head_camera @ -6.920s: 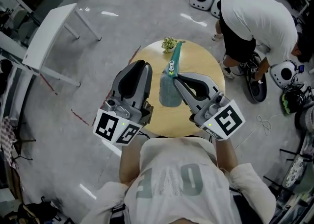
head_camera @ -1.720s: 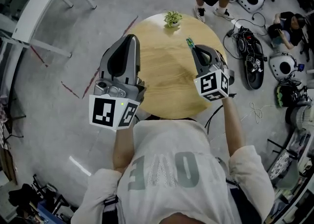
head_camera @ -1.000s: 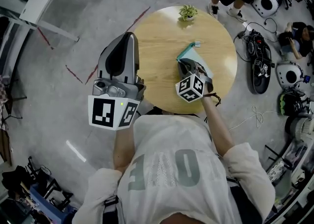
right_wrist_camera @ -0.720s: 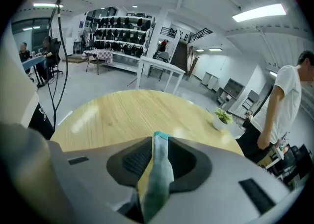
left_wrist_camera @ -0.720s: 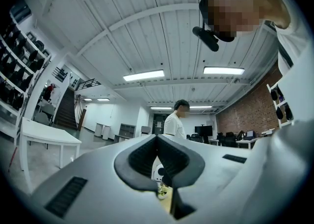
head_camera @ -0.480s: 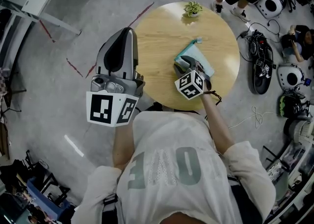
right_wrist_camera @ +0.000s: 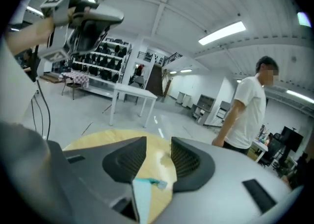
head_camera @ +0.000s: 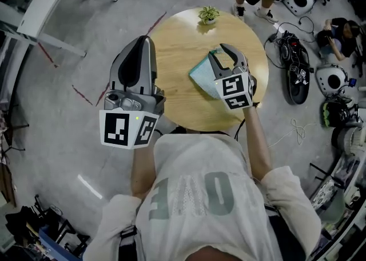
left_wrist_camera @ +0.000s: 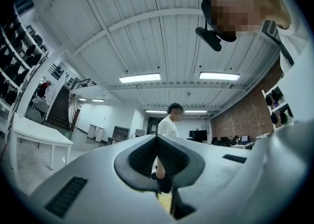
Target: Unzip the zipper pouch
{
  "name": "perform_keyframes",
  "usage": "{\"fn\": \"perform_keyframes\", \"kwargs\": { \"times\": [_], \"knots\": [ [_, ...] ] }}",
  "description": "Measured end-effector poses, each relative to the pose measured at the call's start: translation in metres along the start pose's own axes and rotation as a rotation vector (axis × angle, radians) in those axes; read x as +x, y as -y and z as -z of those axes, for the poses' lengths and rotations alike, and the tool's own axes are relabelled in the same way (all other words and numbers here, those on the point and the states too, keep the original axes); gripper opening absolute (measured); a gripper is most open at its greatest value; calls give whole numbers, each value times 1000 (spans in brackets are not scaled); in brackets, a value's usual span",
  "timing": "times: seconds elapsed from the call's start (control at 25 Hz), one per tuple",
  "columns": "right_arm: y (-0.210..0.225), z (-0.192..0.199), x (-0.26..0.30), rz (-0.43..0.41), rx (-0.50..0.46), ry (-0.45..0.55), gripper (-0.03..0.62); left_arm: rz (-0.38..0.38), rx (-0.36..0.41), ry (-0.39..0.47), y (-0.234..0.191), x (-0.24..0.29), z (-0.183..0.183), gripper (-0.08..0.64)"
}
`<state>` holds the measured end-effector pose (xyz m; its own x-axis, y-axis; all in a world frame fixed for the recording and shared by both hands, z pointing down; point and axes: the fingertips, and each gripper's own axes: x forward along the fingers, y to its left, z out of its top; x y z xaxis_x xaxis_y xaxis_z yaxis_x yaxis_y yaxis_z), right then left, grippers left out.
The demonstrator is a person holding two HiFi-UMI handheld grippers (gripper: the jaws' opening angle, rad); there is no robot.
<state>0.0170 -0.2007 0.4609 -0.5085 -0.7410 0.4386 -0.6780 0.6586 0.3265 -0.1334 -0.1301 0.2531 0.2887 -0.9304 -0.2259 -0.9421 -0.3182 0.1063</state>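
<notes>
The right gripper (head_camera: 222, 51) jaws are opening over the teal zipper pouch (head_camera: 201, 76), I think. The left gripper (head_camera: 140, 40) jaws are clenched and empty. With nothing holding it, the pouch could slide on the counter (head_camera: 177, 43).

Ceiling strip lights (left_wrist_camera: 140, 78) are lighting everything brightly and evenly; glare is shining on the counter (right_wrist_camera: 159, 158) at 6 o'clock. Fisheye is bending the edges, corners are vignetting black, near fingers (right_wrist_camera: 125, 161) are blurring.
</notes>
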Motion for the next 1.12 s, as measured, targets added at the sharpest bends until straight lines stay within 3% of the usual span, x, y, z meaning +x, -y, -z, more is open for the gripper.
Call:
{"fn": "perform_keyframes", "kwargs": {
  "times": [0.28,0.52,0.76,1.12],
  "knots": [
    [66,-79,-83,204,167,261,161,1,61,48,16,14,-3,26],
    [76,-100,-142,303,297,435,42,13,108,76,28,20,0,26],
    [75,-92,-164,370,351,444,29,11,110,88,35,27,1,26],
    [78,-87,-163,374,361,440,29,30,104,67,42,31,4,26]
  ]
}}
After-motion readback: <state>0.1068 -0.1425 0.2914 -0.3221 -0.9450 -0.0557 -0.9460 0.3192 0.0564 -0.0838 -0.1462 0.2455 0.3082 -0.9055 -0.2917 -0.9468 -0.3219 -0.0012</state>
